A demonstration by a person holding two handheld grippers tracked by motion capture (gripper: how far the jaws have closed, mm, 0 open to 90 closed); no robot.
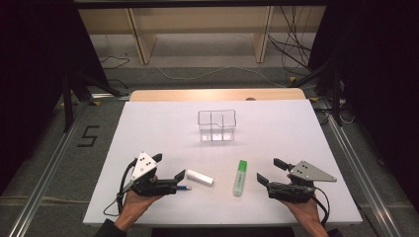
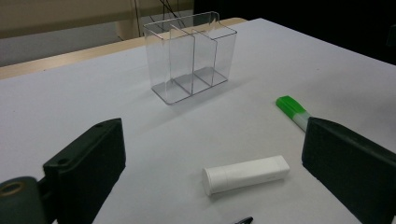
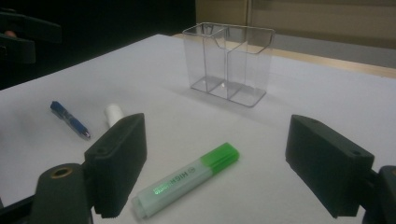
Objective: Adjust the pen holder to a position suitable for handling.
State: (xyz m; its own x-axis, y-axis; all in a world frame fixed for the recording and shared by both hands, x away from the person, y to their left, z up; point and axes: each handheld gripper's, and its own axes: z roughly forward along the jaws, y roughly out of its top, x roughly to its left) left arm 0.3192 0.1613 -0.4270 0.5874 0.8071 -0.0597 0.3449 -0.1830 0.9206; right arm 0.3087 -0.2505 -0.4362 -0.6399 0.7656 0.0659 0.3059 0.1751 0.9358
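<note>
A clear plastic organizer with divided compartments stands empty at the middle of the white table. Nearer the front lie a white tube, a blue pen and a green highlighter. My left gripper rests low at the front left, jaws open, with the white tube on the table ahead between them and untouched. My right gripper sits at the front right, open, just right of the highlighter, which lies ahead between its jaws with its green cap pointing away. The organizer stands farther off.
The table's wooden far edge borders a carpeted floor with cables and wooden shelf legs. Metal rails run along both sides of the table. In the right gripper view the pen and tube lie off to the left.
</note>
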